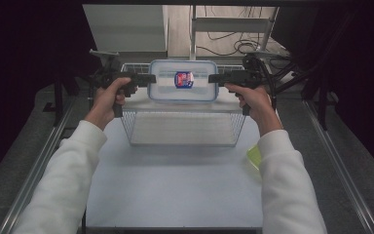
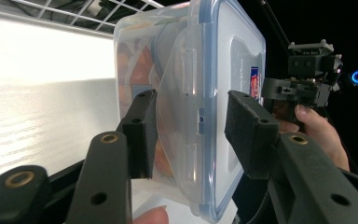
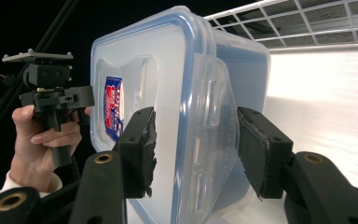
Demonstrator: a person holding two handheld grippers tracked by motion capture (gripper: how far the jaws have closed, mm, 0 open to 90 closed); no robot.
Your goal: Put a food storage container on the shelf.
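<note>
1. Left hand-held gripper (image 1: pixel 151 78), black and two-jawed, meets the left end of a clear rectangular plastic food container with a blue-rimmed snap lid (image 1: pixel 183 87); in the left gripper view its jaws straddle that end, one pad against the side flap, the other pad (image 2: pixel 249 133) standing just off the lid face, so a firm grip cannot be told.
2. Right hand-held gripper (image 1: pixel 212 78) meets the container's right end; in the right gripper view its jaws sit on either side of the lid edge and clip, with slim gaps showing at the pads (image 3: pixel 140 149), so a clamp cannot be confirmed here either.
3. Container is level between the two grippers, lid up, above the far rim of a white wire mesh basket (image 1: pixel 185 129) that stands on the pale grey desk (image 1: pixel 175 190).
4. A red-and-blue label (image 1: pixel 184 79) marks the middle of the lid; orange-brown contents (image 2: pixel 140 65) show through the container wall in the left gripper view.
5. White sleeves (image 1: pixel 63 180) cover both forearms, which reach in from the near edge.
6. A yellow-green object (image 1: pixel 254 156) lies on the desk at the right, just beside the right sleeve.
</note>
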